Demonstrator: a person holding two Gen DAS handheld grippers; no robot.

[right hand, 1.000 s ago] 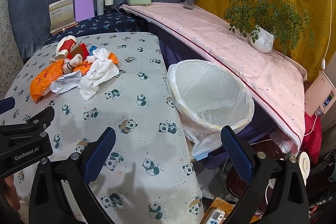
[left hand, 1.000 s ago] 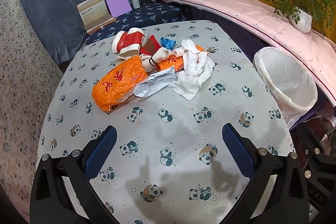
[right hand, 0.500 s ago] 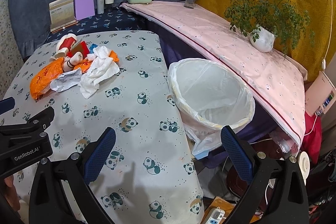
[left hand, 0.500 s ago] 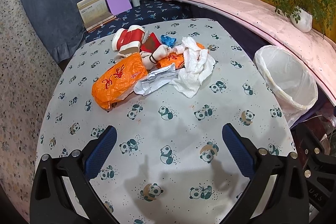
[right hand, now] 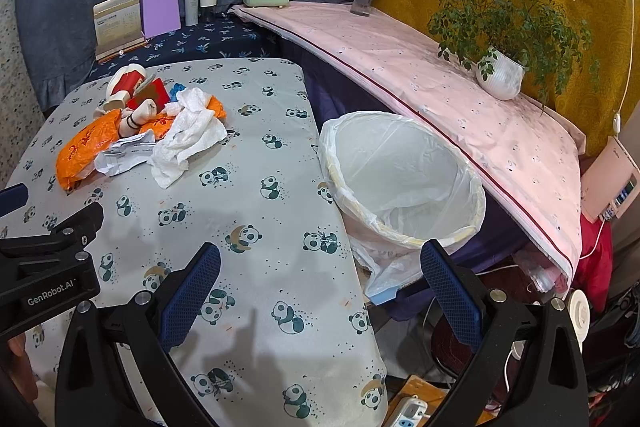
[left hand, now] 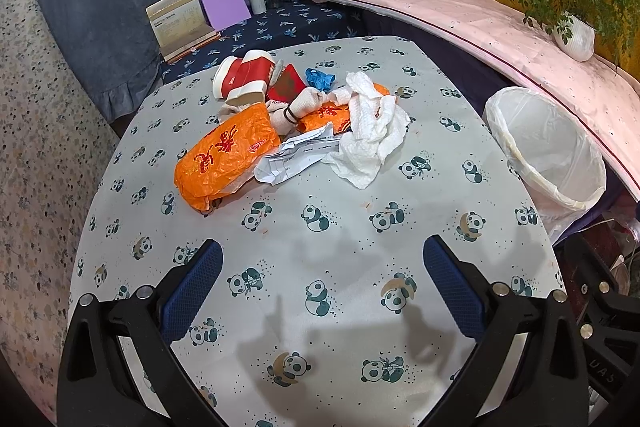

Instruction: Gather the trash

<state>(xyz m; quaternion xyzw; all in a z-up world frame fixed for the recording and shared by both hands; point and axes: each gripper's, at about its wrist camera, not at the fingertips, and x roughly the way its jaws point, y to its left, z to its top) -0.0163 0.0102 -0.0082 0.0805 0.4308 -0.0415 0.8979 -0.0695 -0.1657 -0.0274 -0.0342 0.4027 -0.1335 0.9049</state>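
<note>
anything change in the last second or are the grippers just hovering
Little changed. The left gripper drew back slightly, so the trash pile sits a bit farther up in its view; the right gripper shifted only slightly. Nothing was gripped or released: both jaws stay wide open and empty. The pile and the lined bin have not moved.

Trash heap at the far left of the tabletop (left hand: 320,267), bin off its right edge.

In the heap, the plastic bag (left hand: 224,155) lies nearest and leftmost, crumpled paper (left hand: 296,159) just right of it, and the tissue wad (left hand: 372,131) further right, touching the paper. The paper cups (left hand: 244,77) lie at the back. The trash bin (right hand: 404,183) stands beside the tabletop, between it and the long shelf (right hand: 440,83) behind, which carries a potted plant (right hand: 500,77).
</note>
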